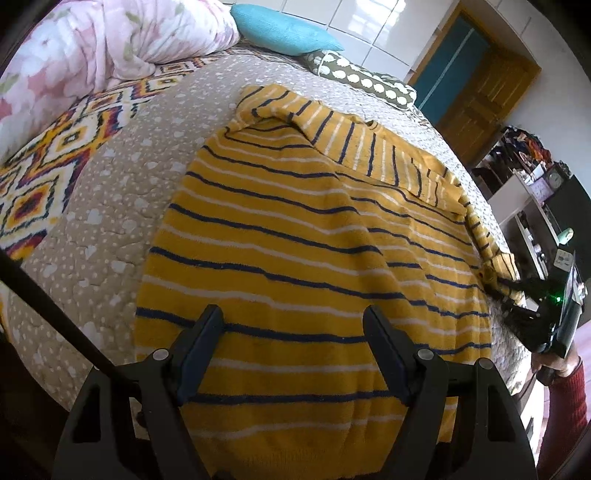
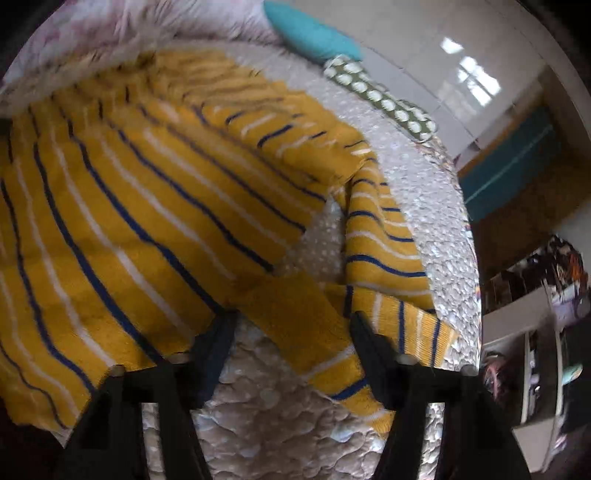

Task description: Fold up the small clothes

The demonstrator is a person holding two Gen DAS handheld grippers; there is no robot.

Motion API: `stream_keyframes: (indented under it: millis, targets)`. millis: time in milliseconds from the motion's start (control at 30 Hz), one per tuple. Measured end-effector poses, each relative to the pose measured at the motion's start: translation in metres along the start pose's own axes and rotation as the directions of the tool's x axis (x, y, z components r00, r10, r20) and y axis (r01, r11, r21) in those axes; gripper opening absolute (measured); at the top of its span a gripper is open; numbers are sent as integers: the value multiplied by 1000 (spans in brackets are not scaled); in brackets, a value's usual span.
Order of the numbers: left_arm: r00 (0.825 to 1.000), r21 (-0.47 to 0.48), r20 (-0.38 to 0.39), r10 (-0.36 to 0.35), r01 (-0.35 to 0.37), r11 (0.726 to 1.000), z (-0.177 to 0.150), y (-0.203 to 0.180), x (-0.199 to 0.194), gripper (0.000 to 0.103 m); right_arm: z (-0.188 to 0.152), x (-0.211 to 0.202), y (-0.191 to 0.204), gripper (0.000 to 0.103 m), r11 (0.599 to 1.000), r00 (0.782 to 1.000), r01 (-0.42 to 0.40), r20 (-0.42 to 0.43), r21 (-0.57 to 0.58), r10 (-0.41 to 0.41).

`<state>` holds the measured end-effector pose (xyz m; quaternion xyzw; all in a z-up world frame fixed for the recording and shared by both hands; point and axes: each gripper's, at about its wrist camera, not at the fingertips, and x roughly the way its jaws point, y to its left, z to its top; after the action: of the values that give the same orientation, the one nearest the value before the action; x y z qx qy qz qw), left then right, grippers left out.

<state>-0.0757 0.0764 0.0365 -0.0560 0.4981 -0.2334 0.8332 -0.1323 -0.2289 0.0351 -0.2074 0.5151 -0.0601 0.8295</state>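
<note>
A yellow sweater (image 1: 303, 258) with navy and white stripes lies spread on the bed, one sleeve folded across its top. My left gripper (image 1: 293, 321) is open above the sweater's lower body, holding nothing. My right gripper (image 2: 291, 325) is open, its fingers straddling the sleeve cuff (image 2: 332, 332) at the sweater's right side. The sweater's body (image 2: 129, 221) fills the left of the right wrist view, which is blurred. The right gripper also shows in the left wrist view (image 1: 517, 295), by the sleeve end at the bed's right edge.
A beige dotted quilt (image 1: 110, 206) covers the bed. A floral duvet (image 1: 92, 48), a teal pillow (image 1: 284, 29) and a green dotted bolster (image 1: 365, 79) lie at the head. A patterned blanket (image 1: 48, 166) lies left. Shelves (image 1: 528, 192) stand beyond the right edge.
</note>
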Motion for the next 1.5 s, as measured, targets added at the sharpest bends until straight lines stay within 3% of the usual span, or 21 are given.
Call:
stream_keyframes:
  millis: [67,167,200,267,333,433,500,567,667,800,900,1000,1167,1267,1333,1400,1433,1500]
  targets:
    - [1000,-1,0,-2,2,1000,0,0,-1,77,3,-11,-11,10,998,999,-6,37,57,4]
    - [1000,-6,2,-3,3,1000,1,2,-2,77,-1,-50,-72,9,947,984,-42,175,318,-15]
    - [1000,-12,2,-9,9,1000,1,3,-2,77,-13,-69,-108,9,888,972,-42,223,457,-69]
    - [1000,-24,5,-19,19,1000,0,5,-3,77,-38,-91,-160,10,766,955,-27,242,643,-169]
    - [1000,-31,8,-25,25,999,-1,6,-4,77,-84,-108,-218,10,573,942,-22,210,819,-264]
    - [999,-39,11,-32,32,999,-2,7,-4,77,-143,-111,-265,10,351,943,1,116,936,-312]
    - [999,-45,14,-38,39,998,-2,7,-6,77,-165,-105,-278,10,273,952,-4,88,962,-294]
    - [998,-53,22,-51,52,997,-1,7,-8,77,-171,-102,-279,10,248,958,-14,84,969,-275]
    - [997,-53,36,-64,65,996,1,8,-15,77,-157,-101,-273,10,273,958,-30,105,962,-265]
    - [995,-54,72,-75,79,995,0,14,-27,77,-100,-103,-255,10,358,956,-100,189,928,-223]
    - [992,-69,101,-75,82,994,-2,25,-38,77,-36,-100,-231,10,427,949,-197,281,882,-144]
    - [990,-79,129,-64,75,994,-5,38,-49,77,46,-97,-192,10,523,932,-284,360,804,-47]
    - [982,-112,185,-33,55,992,-10,68,-67,78,193,-72,-79,10,678,897,-401,414,616,154]
    - [979,-145,203,-12,42,988,-13,89,-75,78,264,-37,-9,13,725,890,-439,370,530,268]
    - [979,-172,205,-1,37,984,-15,104,-79,78,298,-5,38,16,730,858,-511,322,453,401]
    - [978,-191,209,13,27,981,-17,117,-84,78,312,14,64,21,727,839,-544,267,419,474]
    - [977,-196,213,24,19,981,-19,123,-86,78,313,13,73,22,722,822,-569,288,394,491]
    - [975,-202,218,49,-4,979,-22,132,-88,80,306,5,72,47,730,815,-577,325,366,481]
